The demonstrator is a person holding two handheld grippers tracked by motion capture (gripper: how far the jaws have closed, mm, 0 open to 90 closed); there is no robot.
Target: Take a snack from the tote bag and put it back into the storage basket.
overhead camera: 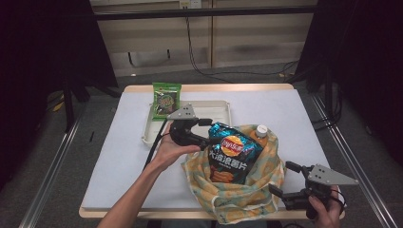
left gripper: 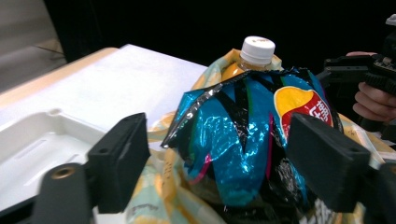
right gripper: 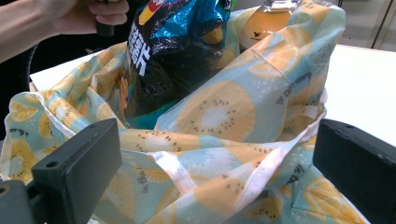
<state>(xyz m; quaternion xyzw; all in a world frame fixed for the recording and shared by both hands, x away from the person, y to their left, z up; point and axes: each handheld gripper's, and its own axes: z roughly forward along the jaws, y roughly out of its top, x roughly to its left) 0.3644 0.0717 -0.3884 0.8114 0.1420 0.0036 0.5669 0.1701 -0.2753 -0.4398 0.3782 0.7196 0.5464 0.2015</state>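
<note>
A cloth bag [overhead camera: 237, 194] printed with fruit slices stands open on the white table [overhead camera: 119, 156]. Inside it sit a blue and black chips bag [overhead camera: 233, 152] and an orange drink bottle [overhead camera: 261, 133] with a white cap. My left gripper [overhead camera: 205, 133] is at the chips bag's upper left edge. In the left gripper view it is open [left gripper: 224, 154], and the chips bag [left gripper: 224, 116] and bottle [left gripper: 257, 51] lie just beyond the jaws. My right gripper [overhead camera: 283, 179] stands open at the bag's near right side, its jaws spread on either side of the cloth [right gripper: 219, 112] without pressing it.
A white tray [overhead camera: 216, 108] lies behind the bag, and a green snack packet [overhead camera: 166, 99] rests on its far left corner. The table's near edge runs close under the bag and the right hand. Metal rails run along both sides of the table.
</note>
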